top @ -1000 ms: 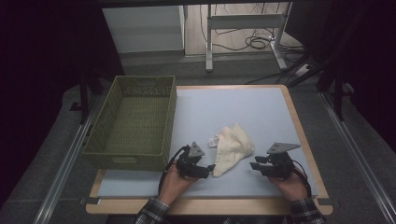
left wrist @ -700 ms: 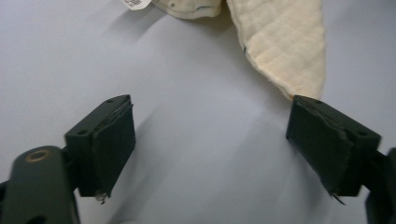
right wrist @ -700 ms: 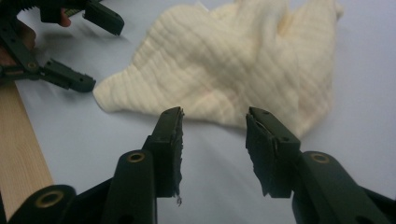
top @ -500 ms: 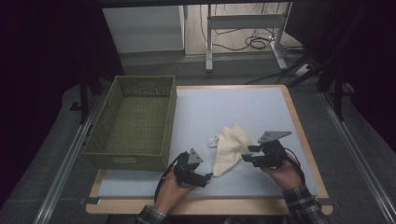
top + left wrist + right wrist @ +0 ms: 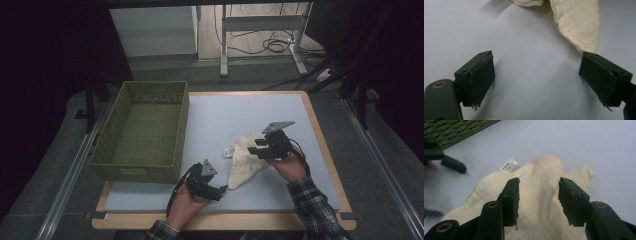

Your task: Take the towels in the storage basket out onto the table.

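Two handheld grippers close on a crumpled cream cloth [image 5: 246,160] lying mid-table on the pale mat [image 5: 225,115], its long axis running from a near pointed corner toward the far right. The left gripper [image 5: 220,189], jaws spread wide and empty, sits low with that corner just beside its right jaw; the right gripper [image 5: 256,146] hovers over the far end, jaws apart around nothing. A green woven basket [image 5: 112,157] stands left, well apart, with bare mat all round.

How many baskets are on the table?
1: the green woven basket stands at the table's left side, left of the cream cloth. Nothing shows inside it.
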Demonstrator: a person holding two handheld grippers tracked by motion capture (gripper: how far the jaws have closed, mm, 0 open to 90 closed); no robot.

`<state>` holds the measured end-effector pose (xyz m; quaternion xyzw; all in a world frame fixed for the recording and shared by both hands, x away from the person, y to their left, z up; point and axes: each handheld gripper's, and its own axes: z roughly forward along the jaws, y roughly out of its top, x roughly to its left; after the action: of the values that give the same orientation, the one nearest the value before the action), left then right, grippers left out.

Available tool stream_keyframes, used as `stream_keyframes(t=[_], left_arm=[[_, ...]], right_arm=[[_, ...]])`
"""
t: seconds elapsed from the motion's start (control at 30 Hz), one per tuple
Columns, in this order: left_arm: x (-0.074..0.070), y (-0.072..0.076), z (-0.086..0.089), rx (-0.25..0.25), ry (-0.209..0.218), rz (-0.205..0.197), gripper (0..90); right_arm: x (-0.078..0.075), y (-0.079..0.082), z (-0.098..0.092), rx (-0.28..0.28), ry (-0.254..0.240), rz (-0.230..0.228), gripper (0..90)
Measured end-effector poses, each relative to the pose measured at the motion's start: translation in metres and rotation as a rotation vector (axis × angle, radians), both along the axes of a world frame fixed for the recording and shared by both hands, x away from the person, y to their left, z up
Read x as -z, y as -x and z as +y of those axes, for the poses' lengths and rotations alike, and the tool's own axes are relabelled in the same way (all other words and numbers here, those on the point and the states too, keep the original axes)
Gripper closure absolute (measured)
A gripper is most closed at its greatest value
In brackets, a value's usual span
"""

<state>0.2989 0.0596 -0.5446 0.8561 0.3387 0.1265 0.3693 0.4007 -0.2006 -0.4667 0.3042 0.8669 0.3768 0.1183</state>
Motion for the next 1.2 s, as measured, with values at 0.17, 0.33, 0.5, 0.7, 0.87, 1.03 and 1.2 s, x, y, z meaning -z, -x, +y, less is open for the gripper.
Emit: stream_keyframes(t=[0.17, 0.33, 0.5, 0.7, 0.87, 1.03, 1.2], left_arm=[[0.0, 0.0, 0.0, 0.002, -0.002, 0.0, 13.0], [0.0, 0.0, 0.0, 0.003, -0.003, -0.001, 13.0], [0.0, 0.0, 0.0, 0.003, -0.003, 0.001, 13.1], [0.0, 0.0, 0.0, 0.004, -0.004, 0.001, 13.0], [0.0, 0.0, 0.001, 0.004, -0.004, 0.001, 13.0], [0.0, 0.0, 0.0, 0.001, 0.002, 0.0, 13.0], [0.0, 0.0, 0.0, 0.0, 0.002, 0.0, 13.0]], right_arm=[[0.001, -0.019, 0.017, 0.003, 0.02, 0.005, 51.4], [0.009, -0.033, 0.029, 0.015, 0.064, 0.018, 51.5], [0.02, -0.036, 0.032, 0.028, 0.142, 0.027, 74.9], [0.011, -0.026, 0.021, 0.012, 0.084, 0.02, 86.4], [-0.002, -0.012, 0.008, -0.012, 0.059, -0.013, 86.2], [-0.009, 0.007, -0.012, -0.016, 0.051, -0.029, 85.9], [-0.01, 0.025, -0.039, -0.01, 0.028, -0.035, 85.6]])
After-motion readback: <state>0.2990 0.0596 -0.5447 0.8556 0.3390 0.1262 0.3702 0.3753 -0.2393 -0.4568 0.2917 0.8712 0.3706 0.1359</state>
